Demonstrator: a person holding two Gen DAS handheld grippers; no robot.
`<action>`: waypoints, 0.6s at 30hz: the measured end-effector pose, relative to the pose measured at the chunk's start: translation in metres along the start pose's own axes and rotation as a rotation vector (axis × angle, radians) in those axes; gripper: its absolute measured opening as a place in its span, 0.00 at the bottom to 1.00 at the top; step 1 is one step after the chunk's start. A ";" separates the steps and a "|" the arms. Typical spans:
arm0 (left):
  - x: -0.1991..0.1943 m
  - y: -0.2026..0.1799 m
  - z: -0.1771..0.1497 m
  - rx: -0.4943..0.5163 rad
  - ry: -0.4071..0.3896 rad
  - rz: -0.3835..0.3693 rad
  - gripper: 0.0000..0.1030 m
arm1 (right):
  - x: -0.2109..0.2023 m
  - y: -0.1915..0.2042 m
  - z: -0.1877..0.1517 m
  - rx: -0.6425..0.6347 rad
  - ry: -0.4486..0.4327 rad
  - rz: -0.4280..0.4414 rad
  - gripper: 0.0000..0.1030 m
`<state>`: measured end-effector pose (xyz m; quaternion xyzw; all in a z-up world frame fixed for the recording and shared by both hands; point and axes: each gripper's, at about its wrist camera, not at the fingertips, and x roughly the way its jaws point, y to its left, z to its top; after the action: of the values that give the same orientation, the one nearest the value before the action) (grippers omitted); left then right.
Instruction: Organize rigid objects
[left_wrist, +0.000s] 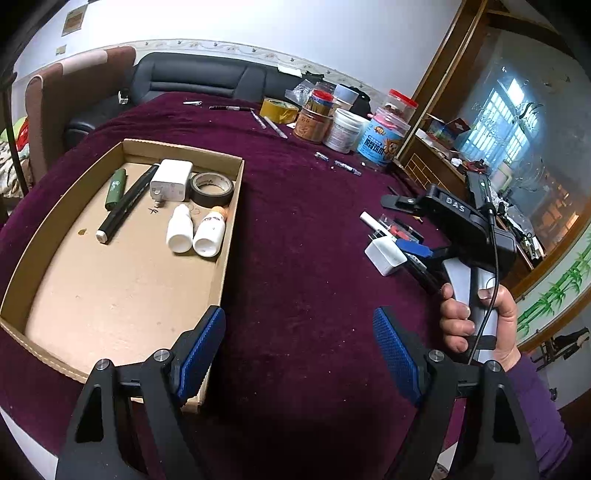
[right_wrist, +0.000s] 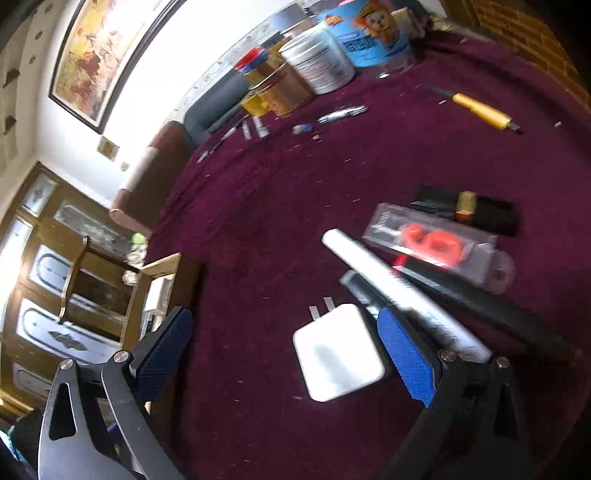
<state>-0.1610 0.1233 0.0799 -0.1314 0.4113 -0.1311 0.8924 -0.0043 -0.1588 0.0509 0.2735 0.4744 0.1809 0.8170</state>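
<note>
A cardboard box (left_wrist: 221, 236) on the purple cloth holds a green tube (left_wrist: 115, 188), a black marker (left_wrist: 125, 205), a white charger (left_wrist: 170, 180), a black tape roll (left_wrist: 213, 189) and two white bottles (left_wrist: 195, 230). My left gripper (left_wrist: 297, 317) hangs open over bare cloth by the box's near right corner, holding nothing. My right gripper (right_wrist: 282, 317) stands wide open; a second white charger (right_wrist: 338, 354) lies on the cloth between its fingers, close to the right pad, ungripped. In the left wrist view a hand holds that right gripper (left_wrist: 400, 227) over this charger (left_wrist: 386, 256).
Beside the charger lie a white stick (right_wrist: 399, 295), a long black pen (right_wrist: 491, 306), a clear pack with orange parts (right_wrist: 432, 240) and a black case (right_wrist: 476, 210). A yellow knife (right_wrist: 480, 109) lies farther off. Jars and tubs (left_wrist: 347, 122) and yellow tape (left_wrist: 279, 110) crowd the far edge.
</note>
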 end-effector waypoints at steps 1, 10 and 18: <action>0.002 0.000 0.000 -0.001 0.008 -0.003 0.75 | 0.006 0.003 -0.002 -0.007 0.015 0.003 0.99; 0.019 -0.007 -0.003 0.010 0.074 -0.015 0.75 | 0.029 0.052 -0.042 -0.157 0.240 0.265 0.99; 0.036 -0.036 -0.008 0.088 0.128 -0.002 0.75 | -0.036 0.019 -0.015 -0.196 -0.076 0.028 0.98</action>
<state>-0.1493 0.0766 0.0620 -0.0839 0.4613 -0.1582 0.8690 -0.0352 -0.1598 0.0805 0.2059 0.4190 0.2274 0.8546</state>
